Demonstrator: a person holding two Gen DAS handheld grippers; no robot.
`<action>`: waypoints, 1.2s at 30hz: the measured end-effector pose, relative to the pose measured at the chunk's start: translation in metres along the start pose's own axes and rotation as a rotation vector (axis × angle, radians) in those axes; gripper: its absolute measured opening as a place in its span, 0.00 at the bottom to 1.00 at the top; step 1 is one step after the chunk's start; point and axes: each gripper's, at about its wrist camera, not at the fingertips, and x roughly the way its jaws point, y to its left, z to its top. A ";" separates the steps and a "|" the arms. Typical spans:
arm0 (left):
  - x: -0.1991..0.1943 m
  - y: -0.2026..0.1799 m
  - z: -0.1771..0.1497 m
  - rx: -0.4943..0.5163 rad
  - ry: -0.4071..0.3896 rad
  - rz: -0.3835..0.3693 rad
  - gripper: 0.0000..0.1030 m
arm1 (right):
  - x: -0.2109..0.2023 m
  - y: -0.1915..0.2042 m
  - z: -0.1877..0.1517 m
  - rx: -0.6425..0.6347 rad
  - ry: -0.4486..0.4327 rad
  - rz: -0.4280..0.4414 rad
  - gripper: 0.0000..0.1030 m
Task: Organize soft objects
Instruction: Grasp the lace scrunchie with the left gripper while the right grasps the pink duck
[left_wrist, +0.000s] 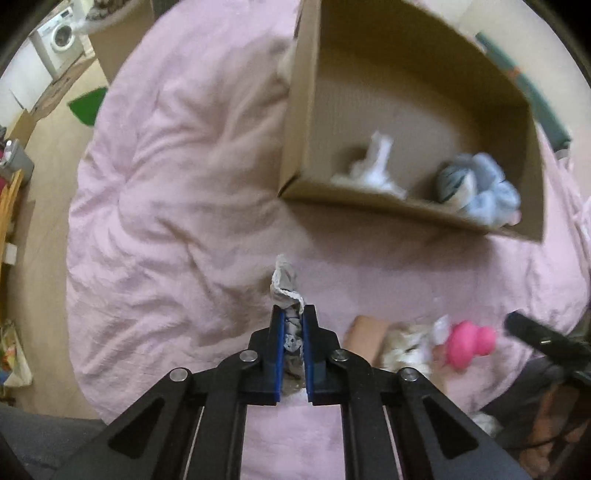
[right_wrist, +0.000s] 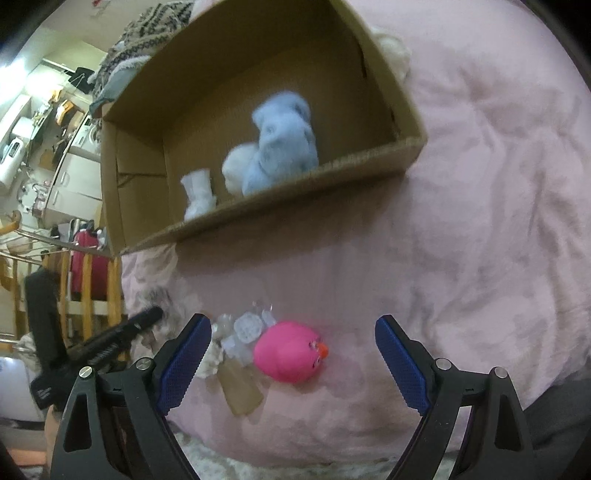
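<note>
My left gripper (left_wrist: 293, 314) is shut on a grey lace-edged cloth (left_wrist: 285, 282), held above the pink bedspread (left_wrist: 177, 206) in front of an open cardboard box (left_wrist: 402, 206). The box holds a white soft item (left_wrist: 375, 166) and a light blue plush (left_wrist: 480, 188); they also show in the right wrist view, the white item (right_wrist: 199, 194) and the blue plush (right_wrist: 282, 142). My right gripper (right_wrist: 293, 332) is open above a pink duck toy (right_wrist: 290, 350), which lies next to a clear bubbly item (right_wrist: 247, 328), a beige piece (right_wrist: 240, 387) and a white fluffy item (right_wrist: 210, 362).
The box (right_wrist: 295, 181) stands on the bed beyond the pile. The bed's left edge drops to a wooden floor (left_wrist: 48, 147) with a washing machine (left_wrist: 61, 37) far off. A wooden rail (right_wrist: 88, 280) and cluttered shelves lie left in the right wrist view.
</note>
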 end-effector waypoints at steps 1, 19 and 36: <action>-0.004 -0.003 -0.001 0.006 -0.013 -0.004 0.08 | 0.002 0.000 -0.001 0.005 0.012 0.006 0.88; -0.039 0.004 0.009 -0.005 -0.110 -0.085 0.08 | 0.041 0.015 -0.014 -0.073 0.143 -0.032 0.51; -0.120 -0.019 0.061 0.068 -0.353 -0.132 0.08 | -0.066 0.048 0.037 -0.167 -0.197 0.091 0.51</action>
